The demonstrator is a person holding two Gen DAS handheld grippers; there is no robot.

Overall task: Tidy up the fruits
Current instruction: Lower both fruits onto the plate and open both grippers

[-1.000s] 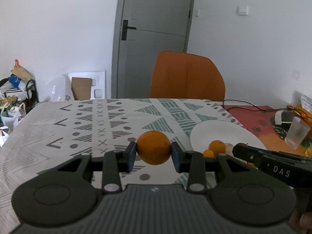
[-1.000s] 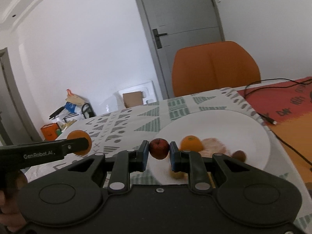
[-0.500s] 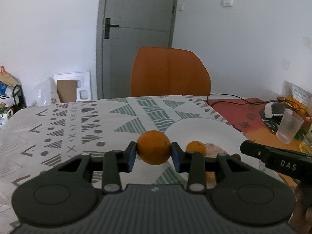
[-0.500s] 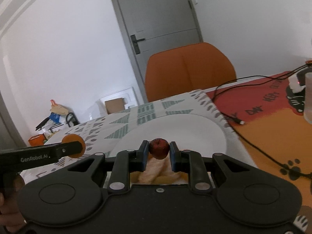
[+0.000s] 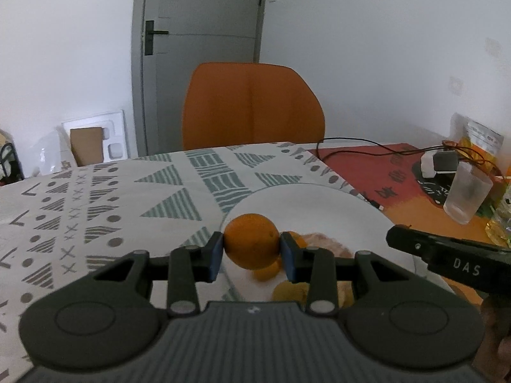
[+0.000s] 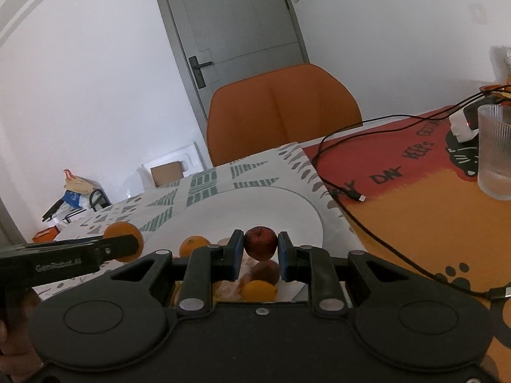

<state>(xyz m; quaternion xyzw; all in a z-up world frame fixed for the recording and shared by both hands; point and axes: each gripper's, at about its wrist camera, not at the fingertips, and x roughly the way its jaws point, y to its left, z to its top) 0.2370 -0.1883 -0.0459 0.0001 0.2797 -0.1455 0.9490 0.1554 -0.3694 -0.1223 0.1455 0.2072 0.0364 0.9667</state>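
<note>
The left tool is clamped on an orange, its blue pads pressing both sides. The right tool is clamped on a small dark red fruit in the same way. Both fruits hang over the near part of the white plate, the orange at its left edge and the red fruit closer to the middle.

The step in hand looks like setting both fruits down on the plate. To do it well, each tool should sink until its fruit is just above a bare patch before the pads part, because round fruit let go from higher up would likely roll. The orange wants carrying a little further in from the rim.

The plate already holds a small orange citrus at the left, a yellow-orange one at the near side, a second dark red fruit beneath the held one, and a pale pinkish piece I cannot identify. Its far half is bare. To the right a ribbed glass stands on the table, seemingly empty.
</note>
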